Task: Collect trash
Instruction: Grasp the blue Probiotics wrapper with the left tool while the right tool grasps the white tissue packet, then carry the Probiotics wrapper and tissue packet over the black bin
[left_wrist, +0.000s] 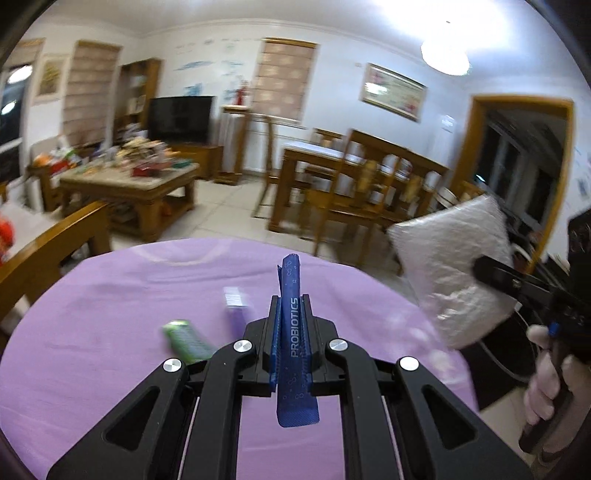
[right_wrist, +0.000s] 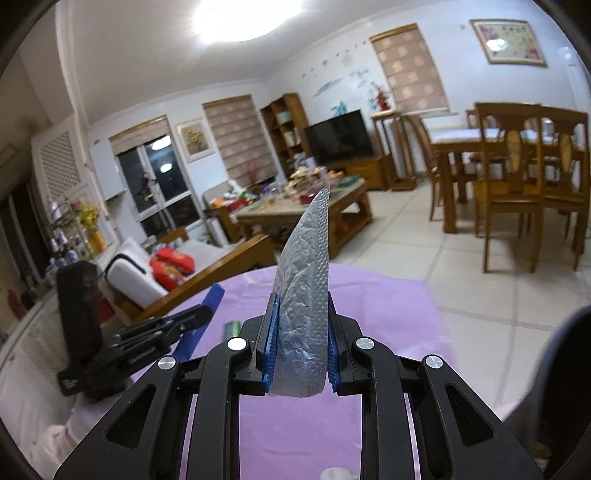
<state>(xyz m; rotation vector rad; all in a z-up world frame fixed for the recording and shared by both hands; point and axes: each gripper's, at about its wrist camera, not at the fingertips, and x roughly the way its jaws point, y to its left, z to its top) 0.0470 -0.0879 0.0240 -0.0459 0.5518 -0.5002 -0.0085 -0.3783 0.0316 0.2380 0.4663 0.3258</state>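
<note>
A living room under a bright ceiling lamp, tiled floor, with a round table (left_wrist: 110, 369) in a lilac cloth filling the foreground.

Clamped tight in the left gripper (left_wrist: 290, 314): a blue probiotics sachet (left_wrist: 291, 332), standing upright between the pads, its top poking well above the fingertips. Pinched in the right gripper (right_wrist: 301, 321): a silver foil wrapper (right_wrist: 304, 295), crinkled and rising to a point, the jaws narrowed onto its lower half (from the left wrist view the same wrapper shows as a pale sheet off the table's right edge). Both pieces held clear of the cloth.

Step in hand, by the look of it: carrying both pieces off to wherever the trash goes. No bin identifiable in either view, so best to keep both grips firm, keep the wrapper from flapping against the other tool, and release only once squarely over the container. Thin foil likely to slip or tear if tugged; steady carriage advised.

Left on the cloth: a green packet (left_wrist: 186, 341) and a purple packet (left_wrist: 236, 304), near each other, both blurred, probably next for collection. Farther off: a cluttered coffee table (right_wrist: 306, 206), a dining table with chairs (left_wrist: 351, 173), a dark television (right_wrist: 338, 138), a wooden sofa arm (left_wrist: 48, 243) just beside the round table. Nothing blocking the grippers above the cloth; chairs and sofa arm crowd the paths around it.
</note>
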